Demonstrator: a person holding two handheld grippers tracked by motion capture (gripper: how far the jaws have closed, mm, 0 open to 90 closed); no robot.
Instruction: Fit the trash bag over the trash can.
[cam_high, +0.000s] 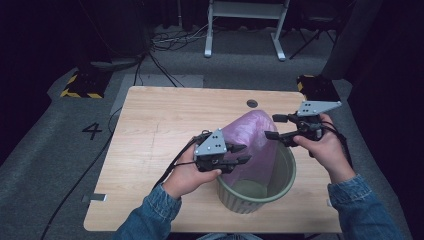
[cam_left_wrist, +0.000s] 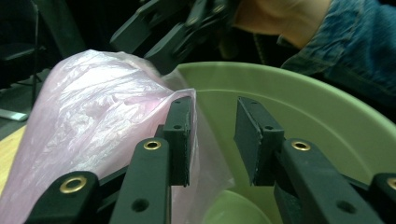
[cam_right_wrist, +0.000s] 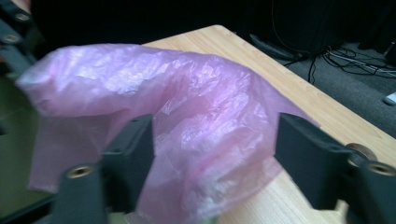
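A pink plastic bag (cam_high: 250, 137) stands bunched over the far rim of a pale green bin (cam_high: 282, 187) near the table's front right. My left gripper (cam_high: 244, 154) sits at the bin's left rim, against the bag's near side. In the left gripper view its jaws (cam_left_wrist: 212, 140) stand apart; the bag (cam_left_wrist: 93, 116) drapes over the left pad (cam_left_wrist: 180, 140), with the bin's inside (cam_left_wrist: 303, 102) behind. My right gripper (cam_high: 271, 126) hovers open by the bag's upper right edge. In the right gripper view its jaws (cam_right_wrist: 212, 154) are wide apart, the bag (cam_right_wrist: 187, 107) just beyond them.
The wooden table (cam_high: 165, 130) has a round cable hole (cam_high: 252, 103) near its far edge. Cables trail off the left gripper across the table's left front. On the floor beyond stand a white frame (cam_high: 245, 25) and two black-and-yellow bases (cam_high: 82, 85).
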